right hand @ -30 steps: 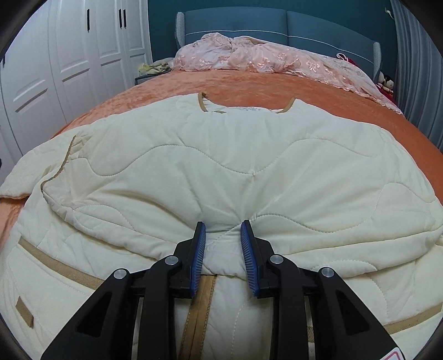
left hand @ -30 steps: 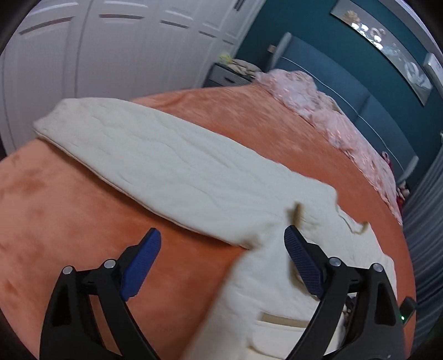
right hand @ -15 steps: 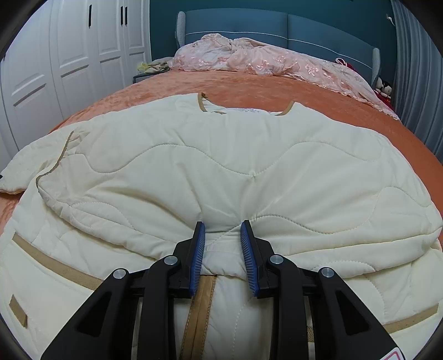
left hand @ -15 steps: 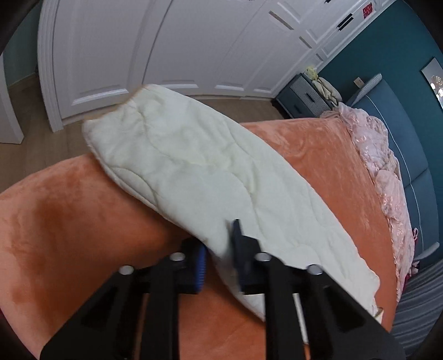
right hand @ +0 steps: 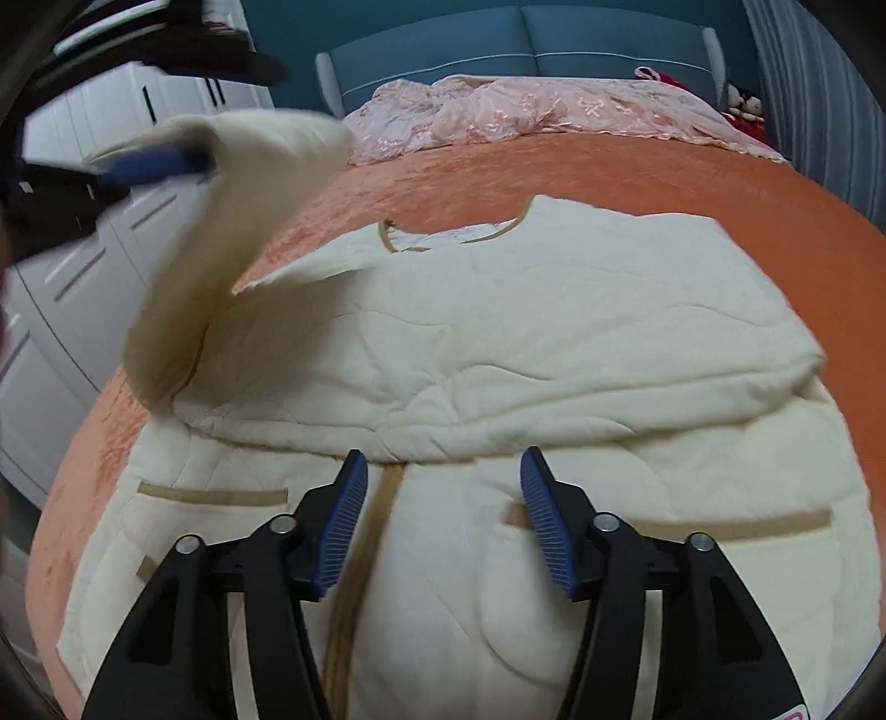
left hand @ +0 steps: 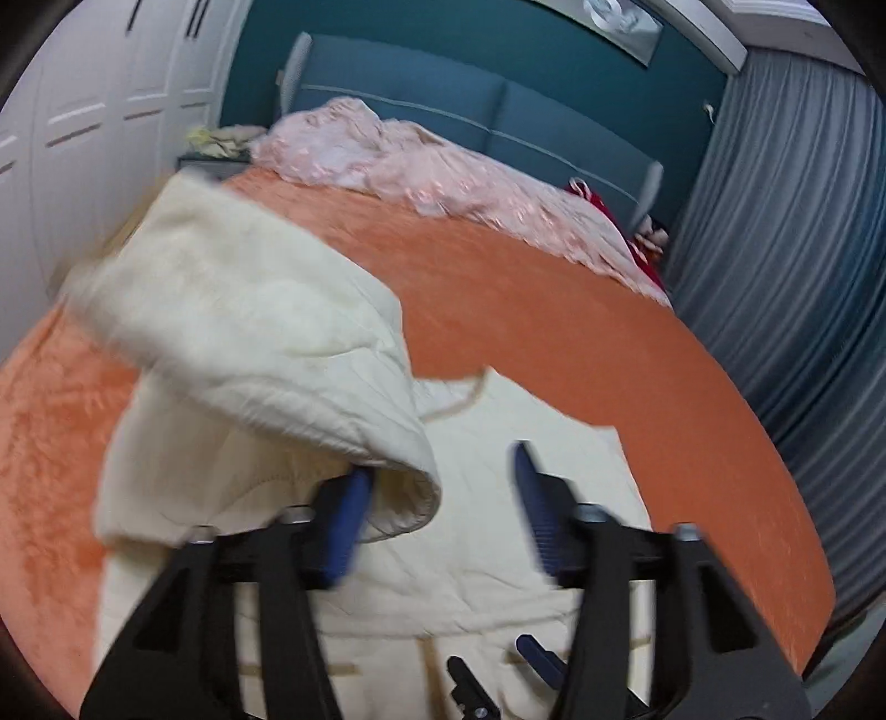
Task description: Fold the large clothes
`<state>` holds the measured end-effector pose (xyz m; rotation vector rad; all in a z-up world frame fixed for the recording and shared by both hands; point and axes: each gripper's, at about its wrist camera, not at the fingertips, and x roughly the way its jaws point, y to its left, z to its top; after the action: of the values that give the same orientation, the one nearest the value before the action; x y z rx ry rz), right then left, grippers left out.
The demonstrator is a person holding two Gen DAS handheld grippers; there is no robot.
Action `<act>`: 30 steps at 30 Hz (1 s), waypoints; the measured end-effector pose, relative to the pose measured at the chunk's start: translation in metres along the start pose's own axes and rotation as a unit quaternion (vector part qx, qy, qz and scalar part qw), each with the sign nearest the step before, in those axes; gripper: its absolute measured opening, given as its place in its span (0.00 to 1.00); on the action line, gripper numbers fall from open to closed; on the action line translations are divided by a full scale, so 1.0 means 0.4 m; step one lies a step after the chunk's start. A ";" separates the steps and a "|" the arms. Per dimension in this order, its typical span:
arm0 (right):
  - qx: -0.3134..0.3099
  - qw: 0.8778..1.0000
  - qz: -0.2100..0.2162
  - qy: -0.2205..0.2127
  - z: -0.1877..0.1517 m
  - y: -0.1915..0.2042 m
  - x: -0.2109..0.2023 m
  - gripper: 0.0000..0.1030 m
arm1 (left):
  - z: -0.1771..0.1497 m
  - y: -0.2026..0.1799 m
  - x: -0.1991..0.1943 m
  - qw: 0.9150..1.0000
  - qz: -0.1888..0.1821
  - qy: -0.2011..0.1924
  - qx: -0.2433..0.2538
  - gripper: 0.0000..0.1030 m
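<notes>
A cream quilted jacket (right hand: 498, 343) with tan trim lies spread on the orange bedspread (right hand: 692, 183). Its left sleeve (left hand: 249, 332) is lifted in the air over the jacket body. In the left wrist view the sleeve drapes over the left finger of my left gripper (left hand: 437, 515), whose jaws stand wide apart. From the right wrist view, the left gripper (right hand: 149, 160) is at the upper left with the sleeve (right hand: 221, 221) hanging from it. My right gripper (right hand: 443, 515) is open and empty, low over the jacket's front near the tan placket (right hand: 382, 498).
A pink lace cover (right hand: 526, 111) lies at the head of the bed against a blue headboard (right hand: 526, 44). White wardrobe doors (left hand: 83, 138) stand to the left. Grey curtains (left hand: 803, 249) hang to the right.
My left gripper lifted the sleeve off the bed edge and swung it over the jacket body; its jaws went from shut to wide apart. My right gripper opened and let go of the jacket's fold.
</notes>
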<state>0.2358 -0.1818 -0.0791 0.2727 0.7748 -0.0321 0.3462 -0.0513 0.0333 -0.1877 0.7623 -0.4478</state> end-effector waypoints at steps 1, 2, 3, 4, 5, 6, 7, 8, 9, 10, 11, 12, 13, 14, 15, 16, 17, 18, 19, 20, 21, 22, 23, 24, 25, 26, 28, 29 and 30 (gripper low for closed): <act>0.008 1.000 -0.003 -0.003 -0.011 -0.028 -0.034 0.62 | -0.044 -0.021 0.018 1.000 -0.009 0.009 -0.009 0.80; 0.015 1.000 -0.005 -0.003 -0.018 -0.057 -0.062 0.62 | -0.079 -0.032 0.028 1.000 -0.016 0.019 -0.018 0.80; 0.019 1.000 -0.012 -0.001 -0.023 -0.084 -0.084 0.62 | -0.108 -0.029 0.039 0.999 -0.023 0.032 -0.029 0.80; 0.019 1.000 -0.020 0.000 -0.024 -0.107 -0.098 0.62 | -0.126 -0.018 0.045 0.998 -0.025 0.044 -0.042 0.80; 0.021 0.999 -0.027 0.003 -0.021 -0.128 -0.109 0.62 | -0.140 0.010 0.043 0.997 -0.023 0.048 -0.062 0.80; 0.023 0.999 -0.028 0.004 -0.014 -0.143 -0.114 0.62 | -0.145 0.035 0.038 0.995 -0.019 0.048 -0.084 0.80; 0.029 0.999 -0.027 0.004 -0.002 -0.158 -0.117 0.62 | -0.151 0.060 0.033 0.993 -0.012 0.043 -0.107 0.80; 0.038 0.999 -0.023 0.001 0.015 -0.170 -0.119 0.62 | -0.143 0.108 0.026 0.990 -0.005 0.036 -0.134 0.80; 0.046 0.999 -0.016 -0.003 0.032 -0.178 -0.118 0.63 | -0.143 0.151 0.011 0.987 0.004 0.030 -0.158 0.80; 0.053 0.999 -0.009 -0.008 0.055 -0.184 -0.112 0.64 | -0.138 0.194 0.000 0.983 0.014 0.025 -0.181 0.80; 0.057 0.998 -0.008 -0.013 0.078 -0.186 -0.103 0.68 | -0.131 0.249 -0.007 0.978 0.024 0.020 -0.205 0.80; 0.059 0.998 -0.010 -0.017 0.099 -0.186 -0.092 0.69 | -0.126 0.300 -0.013 0.973 0.036 0.021 -0.227 0.80; 0.062 0.998 -0.011 -0.021 0.124 -0.190 -0.076 0.69 | -0.123 0.347 -0.018 0.967 0.042 0.021 -0.251 0.80; 0.070 0.997 -0.013 -0.021 0.146 -0.196 -0.057 0.70 | -0.126 0.396 -0.024 0.961 0.043 0.021 -0.274 0.80; 0.082 0.996 -0.020 -0.020 0.167 -0.207 -0.037 0.70 | -0.131 0.441 -0.023 0.954 0.049 0.022 -0.297 0.80; 0.096 0.995 -0.030 -0.016 0.186 -0.222 -0.016 0.70 | -0.136 0.479 -0.020 0.947 0.054 0.024 -0.315 0.80; 0.109 0.993 -0.037 -0.012 0.199 -0.241 0.003 0.70 | -0.142 0.516 -0.013 0.941 0.056 0.025 -0.334 0.80; 0.123 0.991 -0.044 -0.006 0.210 -0.260 0.024 0.70 | -0.149 0.550 -0.005 0.933 0.059 0.028 -0.354 0.80; 0.141 0.989 -0.048 0.003 0.216 -0.279 0.048 0.70 | -0.165 0.571 -0.010 0.926 0.055 0.028 -0.371 0.80; 0.159 0.986 -0.045 0.014 0.218 -0.296 0.072 0.70 | -0.176 0.594 -0.005 0.919 0.050 0.029 -0.390 0.79; 0.173 0.984 -0.040 0.026 0.214 -0.307 0.095 0.70 | -0.182 0.611 -0.001 0.912 0.044 0.027 -0.406 0.77; 0.184 0.982 -0.031 0.041 0.213 -0.316 0.119 0.67 | -0.185 0.620 0.002 0.908 0.040 0.026 -0.416 0.75; 0.182 0.982 -0.023 0.050 0.212 -0.314 0.134 0.48 | -0.183 0.622 0.004 0.907 0.042 0.027 -0.418 0.72; 0.172 0.983 -0.016 0.058 0.217 -0.301 0.143 0.19 | -0.178 0.617 0.004 0.909 0.043 0.026 -0.413 0.60; 0.158 0.985 -0.015 0.062 0.226 -0.287 0.142 0.16 | -0.173 0.609 0.001 0.913 0.045 0.028 -0.404 0.40; 0.151 0.987 -0.014 0.046 0.238 -0.276 0.122 0.14 | -0.163 0.605 -0.002 0.916 0.052 0.031 -0.397 0.33; 0.132 0.991 -0.010 -0.008 0.273 -0.253 0.055 0.14 | -0.149 0.599 -0.021 0.921 0.048 0.017 -0.387 0.15; 0.118 0.992 -0.017 -0.027 0.285 -0.246 0.024 0.13 | -0.144 0.599 -0.026 0.925 0.046 0.011 -0.378 0.15; 0.097 0.994 -0.032 -0.043 0.291 -0.237 0.003 0.13 | -0.140 0.593 -0.030 0.930 0.052 0.007 -0.363 0.13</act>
<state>0.3043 -0.3027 -0.0227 0.4288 0.6954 -0.1790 0.3756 0.1652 -0.0755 -0.8333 0.9226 -0.0452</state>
